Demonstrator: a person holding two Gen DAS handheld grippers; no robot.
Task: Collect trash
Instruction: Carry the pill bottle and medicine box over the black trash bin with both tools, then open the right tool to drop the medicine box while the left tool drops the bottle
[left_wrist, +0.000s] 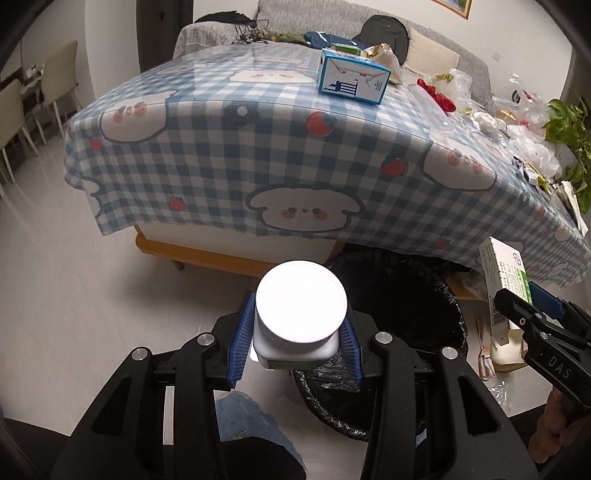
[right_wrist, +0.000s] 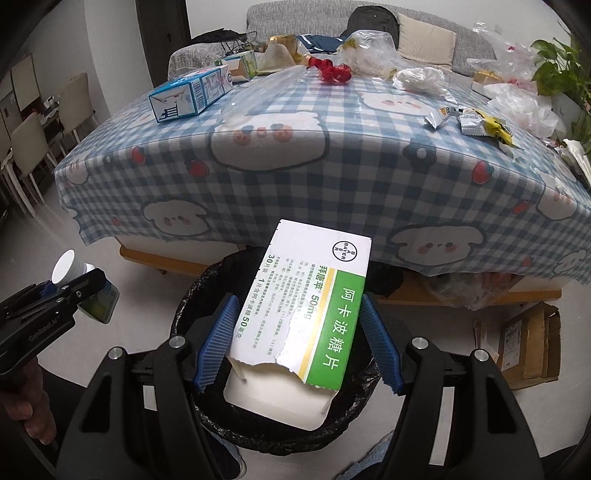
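Note:
My left gripper (left_wrist: 295, 343) is shut on a white bottle with a ribbed white cap (left_wrist: 301, 301) and holds it beside the rim of the black-lined trash bin (left_wrist: 436, 295). It also shows at the left of the right wrist view (right_wrist: 70, 284). My right gripper (right_wrist: 299, 339) is shut on a torn white and green medicine box (right_wrist: 306, 295) and holds it over the bin (right_wrist: 207, 280). The box also shows in the left wrist view (left_wrist: 504, 280).
The table with a blue checked cloth (right_wrist: 332, 166) stands behind the bin. On it lie a blue and white carton (right_wrist: 188, 94), a red ribbon (right_wrist: 332, 72), plastic bags (right_wrist: 517, 103) and wrappers (right_wrist: 472, 120). A cardboard box (right_wrist: 528, 347) lies on the floor at right.

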